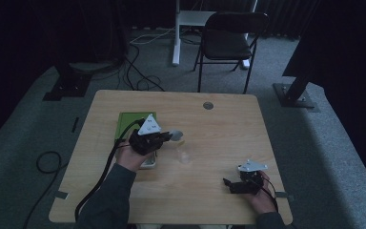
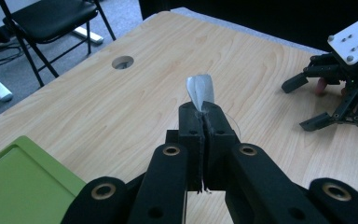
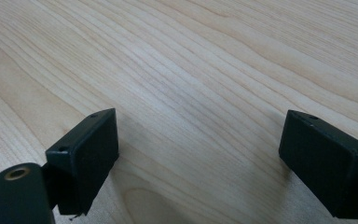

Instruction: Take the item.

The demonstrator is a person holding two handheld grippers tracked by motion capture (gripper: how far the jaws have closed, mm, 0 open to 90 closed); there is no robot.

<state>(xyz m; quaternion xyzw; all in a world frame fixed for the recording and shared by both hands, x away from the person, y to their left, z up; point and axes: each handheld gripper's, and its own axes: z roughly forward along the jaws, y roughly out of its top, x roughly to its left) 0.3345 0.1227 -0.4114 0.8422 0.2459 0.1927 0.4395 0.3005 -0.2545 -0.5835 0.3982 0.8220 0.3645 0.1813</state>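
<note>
Silvery-grey and thin, maybe a spoon bowl or a bit of foil (can't really tell which), the little piece point(image 2: 199, 91) sticks out past the tips of the left gripper point(image 2: 201, 119), whose jaws are clenched tight on it with no gap showing. In the high view that same grey piece point(image 1: 175, 135) hangs just above the table point(image 1: 219, 129) near the middle, and at about 5 o'clock from it there's a clear glass point(image 1: 184, 153), pretty faint, so I'm guessing the job is getting the piece into or over that cup. At 9 o'clock from the left gripper point(image 1: 164, 137) sits a green tray point(image 1: 126, 119), and a white thing I can't identify peeks out under the hand. The right gripper point(image 1: 228, 183) rests way off at roughly 4 o'clock, near the table's front edge, jaws spread wide with just bare wood between them, holding nothing. If I were doing this step, I'd keep the squeeze firm since the grip is right at the end of the piece, move slow toward the glass, and maybe bring the right one over to steady the cup, because something that light could tip easily.
</note>
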